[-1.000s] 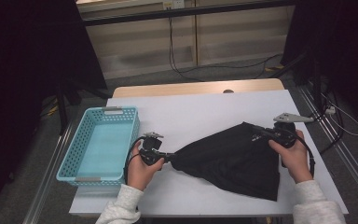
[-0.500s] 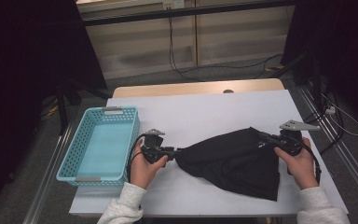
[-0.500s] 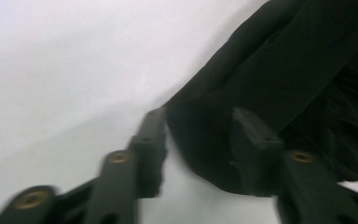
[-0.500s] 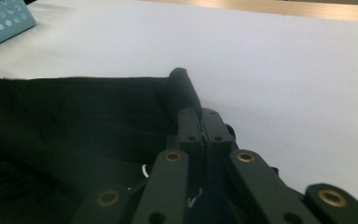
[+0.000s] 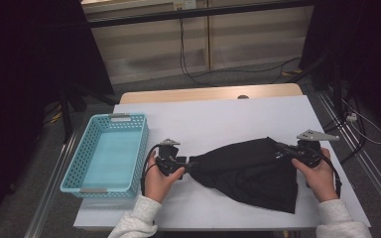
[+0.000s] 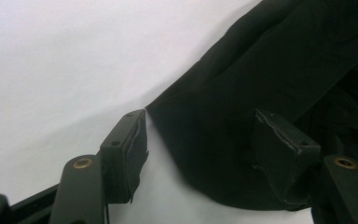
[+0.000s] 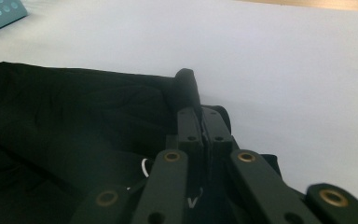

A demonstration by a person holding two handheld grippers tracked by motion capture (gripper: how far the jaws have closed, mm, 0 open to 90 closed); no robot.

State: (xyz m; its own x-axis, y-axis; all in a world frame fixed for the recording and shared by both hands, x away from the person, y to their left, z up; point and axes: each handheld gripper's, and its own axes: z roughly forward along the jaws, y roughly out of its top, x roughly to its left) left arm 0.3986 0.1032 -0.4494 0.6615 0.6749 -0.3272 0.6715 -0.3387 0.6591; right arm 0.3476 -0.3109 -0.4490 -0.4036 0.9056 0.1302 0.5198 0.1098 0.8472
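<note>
Since a second ago the left gripper (image 5: 191,164) has just been opening its jaws and now they stand apart, with the corner of the black cloth (image 5: 250,171) lying loose between them on the white table (image 5: 228,116). The right gripper (image 5: 284,150) pinches tightly the opposite edge of the cloth, beside the blue basket (image 5: 106,184)

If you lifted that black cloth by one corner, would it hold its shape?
Probably not. The black cloth lies creased and flat on the table, so it would likely droop. It looks light, and pinched in the right gripper it bunches up.
</note>
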